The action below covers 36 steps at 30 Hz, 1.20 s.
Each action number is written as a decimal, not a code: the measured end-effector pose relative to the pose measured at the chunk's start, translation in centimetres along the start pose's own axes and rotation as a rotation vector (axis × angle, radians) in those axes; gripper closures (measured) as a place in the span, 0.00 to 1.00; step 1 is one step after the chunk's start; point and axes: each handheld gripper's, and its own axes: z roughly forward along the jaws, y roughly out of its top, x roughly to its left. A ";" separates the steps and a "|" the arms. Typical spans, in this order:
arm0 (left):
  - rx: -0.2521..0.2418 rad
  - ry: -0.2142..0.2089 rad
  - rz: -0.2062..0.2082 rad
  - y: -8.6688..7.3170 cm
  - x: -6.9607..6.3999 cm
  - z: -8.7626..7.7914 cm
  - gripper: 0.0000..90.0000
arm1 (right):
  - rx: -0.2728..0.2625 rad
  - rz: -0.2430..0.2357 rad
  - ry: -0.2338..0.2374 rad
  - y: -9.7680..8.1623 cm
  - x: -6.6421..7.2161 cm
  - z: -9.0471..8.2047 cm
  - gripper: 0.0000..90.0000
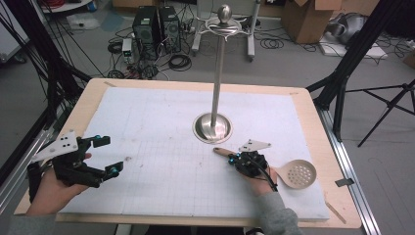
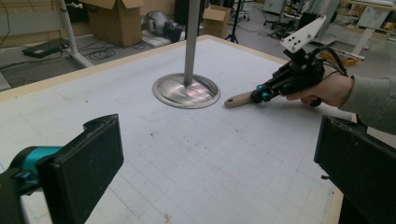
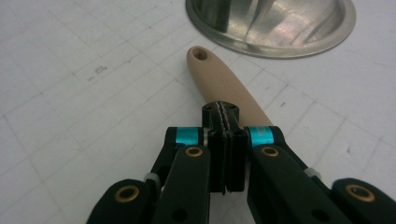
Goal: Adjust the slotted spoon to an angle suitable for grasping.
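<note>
A beige slotted spoon (image 1: 299,174) lies on the white mat at the right, its handle (image 1: 221,151) pointing toward the metal stand's round base (image 1: 212,128). My right gripper (image 1: 234,159) hovers right over that handle, jaws pressed together with nothing between them. In the right gripper view the handle (image 3: 219,79) runs out from under the shut fingertips (image 3: 222,114), its hanging hole near the base (image 3: 271,23). My left gripper (image 1: 110,155) rests at the mat's left side, jaws wide open and empty. The left gripper view looks between them (image 2: 219,163) to the right gripper (image 2: 259,95) and the handle (image 2: 238,99).
The stand's tall pole (image 1: 218,73) rises from mid-table to a knob with hooks at the top. The gridded white mat (image 1: 161,161) covers most of the wooden table (image 1: 323,147). Computers, cables, cardboard boxes and tripods stand on the floor beyond.
</note>
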 end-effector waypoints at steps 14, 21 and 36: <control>0.001 -0.042 0.007 0.5 -0.2 1.7 0.02 | -0.026 0.125 -0.122 -2.1 -2.8 -6.4 1.00; 0.019 -0.053 0.008 0.3 -0.2 2.5 0.02 | 0.046 -0.018 -0.027 -1.9 -3.3 -7.9 1.00; 0.032 -0.048 0.003 0.0 -0.1 2.6 0.02 | 0.098 -0.084 -0.025 -1.3 -6.6 -9.0 1.00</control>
